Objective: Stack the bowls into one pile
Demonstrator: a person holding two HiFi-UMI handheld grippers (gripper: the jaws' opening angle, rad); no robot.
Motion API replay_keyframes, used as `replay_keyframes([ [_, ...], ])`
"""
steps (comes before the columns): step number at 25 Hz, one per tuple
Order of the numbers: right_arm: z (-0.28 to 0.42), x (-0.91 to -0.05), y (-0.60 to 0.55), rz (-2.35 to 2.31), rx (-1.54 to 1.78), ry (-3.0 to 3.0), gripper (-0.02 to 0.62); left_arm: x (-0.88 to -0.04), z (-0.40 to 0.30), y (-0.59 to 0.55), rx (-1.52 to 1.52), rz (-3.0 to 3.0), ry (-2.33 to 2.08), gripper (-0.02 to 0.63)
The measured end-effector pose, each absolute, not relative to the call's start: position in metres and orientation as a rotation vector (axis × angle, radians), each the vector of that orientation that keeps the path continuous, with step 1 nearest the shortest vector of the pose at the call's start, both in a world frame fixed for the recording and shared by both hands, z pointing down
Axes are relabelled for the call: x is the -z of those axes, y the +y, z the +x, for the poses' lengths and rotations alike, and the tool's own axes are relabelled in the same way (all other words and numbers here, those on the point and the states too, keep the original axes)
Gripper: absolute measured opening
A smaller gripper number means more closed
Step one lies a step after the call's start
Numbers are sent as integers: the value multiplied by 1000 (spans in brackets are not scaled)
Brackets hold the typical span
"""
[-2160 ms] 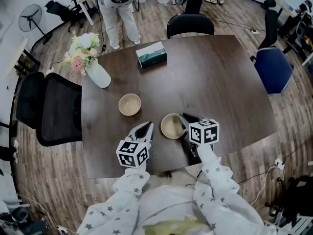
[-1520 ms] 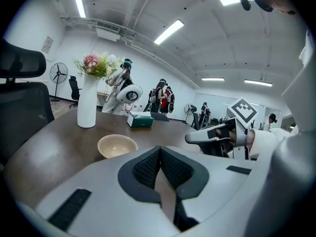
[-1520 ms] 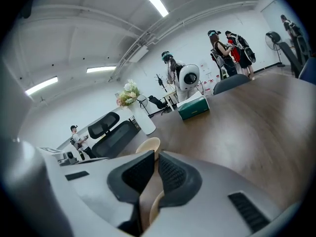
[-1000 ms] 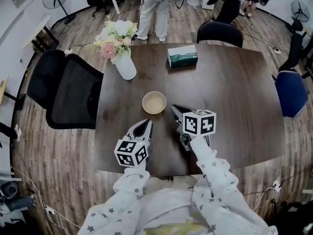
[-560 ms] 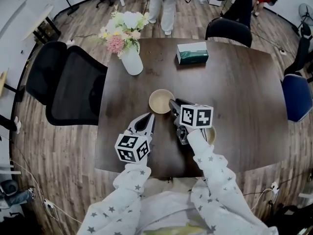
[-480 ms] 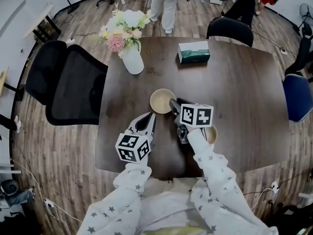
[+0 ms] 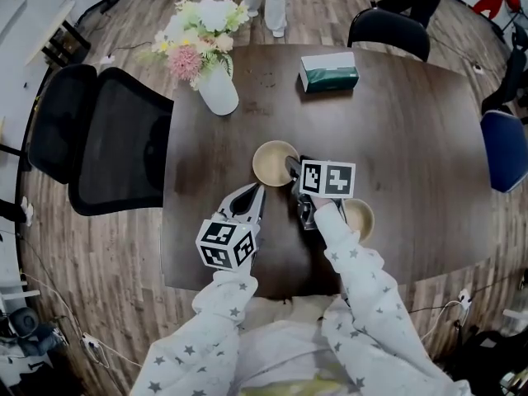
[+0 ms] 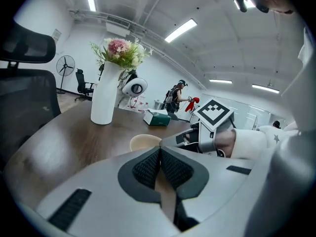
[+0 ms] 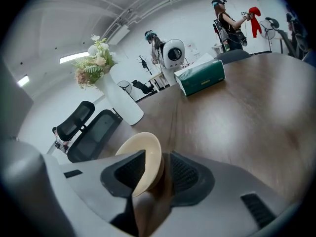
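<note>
Two tan bowls sit on the dark wooden table. The far bowl is mid-table. The near bowl is partly hidden by my right forearm. My right gripper reaches the far bowl's right rim. In the right gripper view that bowl has its wall between the jaws of the right gripper, which are opening, with a gap on the right side. My left gripper hovers just in front of the far bowl. In its own view the left gripper is shut and empty.
A white vase of flowers stands at the table's far left and a green tissue box at the far edge. A black chair sits at the left side, another black chair at the back and a blue chair at the right.
The right gripper has come down onto the far bowl's rim. The left gripper has edged forward. The view has shifted and the near bowl now shows beside my right forearm.
</note>
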State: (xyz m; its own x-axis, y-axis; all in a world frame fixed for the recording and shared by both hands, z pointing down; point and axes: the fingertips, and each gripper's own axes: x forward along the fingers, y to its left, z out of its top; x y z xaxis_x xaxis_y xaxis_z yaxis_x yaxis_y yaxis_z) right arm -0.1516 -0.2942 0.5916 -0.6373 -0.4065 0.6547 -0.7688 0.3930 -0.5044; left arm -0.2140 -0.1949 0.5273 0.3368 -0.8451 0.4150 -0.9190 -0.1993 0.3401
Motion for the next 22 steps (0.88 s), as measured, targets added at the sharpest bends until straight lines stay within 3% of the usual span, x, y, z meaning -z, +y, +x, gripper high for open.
replay_keyframes([
  [3, -151, -602, -297, 1030, -1130, -2173, 143, -532, -215, -198, -185, 2078, -1526, 25],
  [9, -154, -606, -299, 1018, -1091, -2145, 41, -534, -219, -202, -182, 2081, -1513, 25],
  [22, -145, -588, -295, 1006, -1142, -2195, 41, -528, -231, -194, -164, 2081, -1547, 25],
])
